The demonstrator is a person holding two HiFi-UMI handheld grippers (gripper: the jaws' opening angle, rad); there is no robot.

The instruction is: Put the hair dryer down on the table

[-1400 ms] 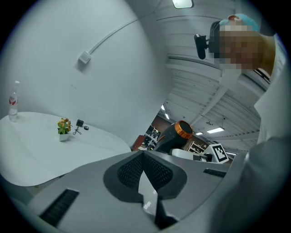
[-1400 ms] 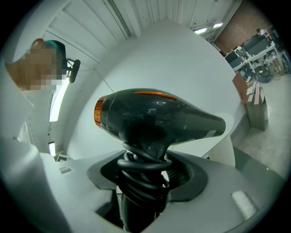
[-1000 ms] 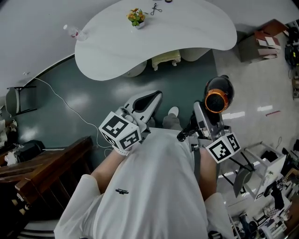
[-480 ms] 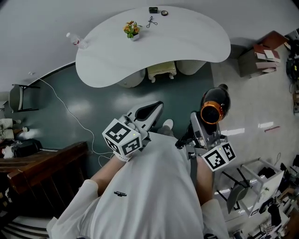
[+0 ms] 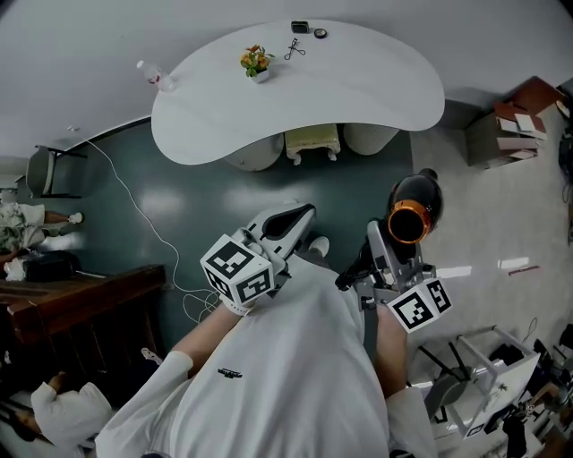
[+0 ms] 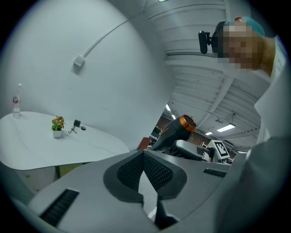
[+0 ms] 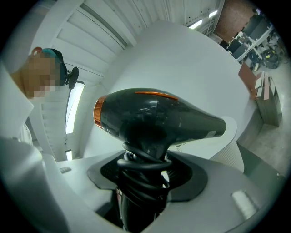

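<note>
Right tongs: Your right tongs (image 7: 145, 169) stand wide apart and are clamped on the handle of the hair dryer (image 7: 154, 118), with one pad pressing on each side.
Grip zone: Coils of black cord (image 7: 136, 160) are wound round the handle and sit between the pads.
Hair dryer attitude: The handle runs down into the tongs. The black barrel lies crosswise above them, with an orange ring at one end. In the head view that ring faces up toward you.
Left tongs: Your left tongs (image 6: 143, 154) are closed tip to tip, with nothing between them.
Tongs spacing: In the head view the two tongs sit side by side in front of your body, apart from each other.
Hair dryer location: The hair dryer is in the air over the floor (image 5: 215, 192), well apart from the tabletop (image 5: 376, 85). It touches only your right tongs.
Tabletop: White and kidney-shaped, ahead of you. It carries a small potted plant (image 5: 256, 61), a bottle (image 5: 154, 75) near its left end, and a few small dark items (image 5: 300, 28) near the far edge.
Under the tabletop: A pale yellow stool (image 5: 313, 141) stands at the near edge.
Floor: A white cable (image 5: 134, 201) trails across the dark green area to your left.
</note>
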